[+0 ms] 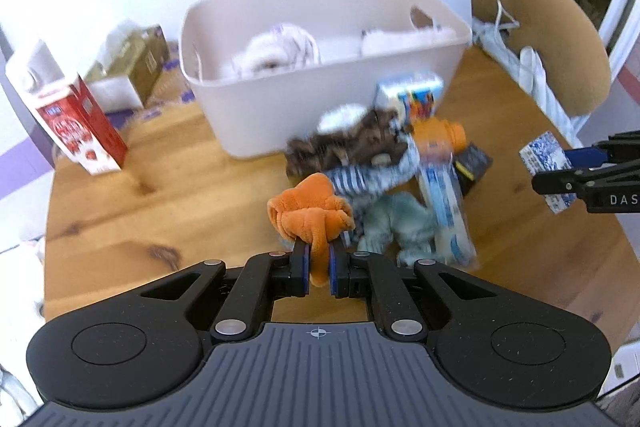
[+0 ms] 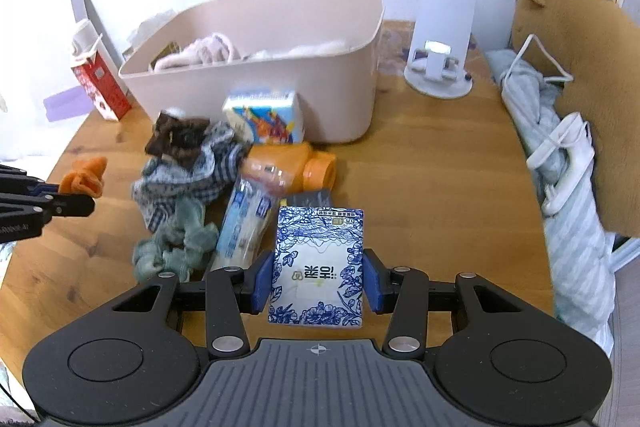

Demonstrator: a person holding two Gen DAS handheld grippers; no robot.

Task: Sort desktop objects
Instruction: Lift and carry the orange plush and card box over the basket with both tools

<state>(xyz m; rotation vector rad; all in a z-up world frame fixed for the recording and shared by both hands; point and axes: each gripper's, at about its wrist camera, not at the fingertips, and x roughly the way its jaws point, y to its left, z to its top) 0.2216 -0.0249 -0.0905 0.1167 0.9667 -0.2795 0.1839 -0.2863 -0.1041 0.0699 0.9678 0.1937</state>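
Note:
My left gripper is shut on an orange plush toy, held above the wooden table; the same toy shows at the left edge of the right wrist view. My right gripper is shut on a blue-and-white tissue pack, also seen at the right of the left wrist view as a tissue pack. Between them lies a pile: a brown plush with striped cloth, a green plush, an orange bottle, a wrapped packet and a small carton.
A beige bin with white plush toys inside stands behind the pile. A red milk carton stands at the left. A white stand, a big brown plush with red hat and grey cloth line the right side.

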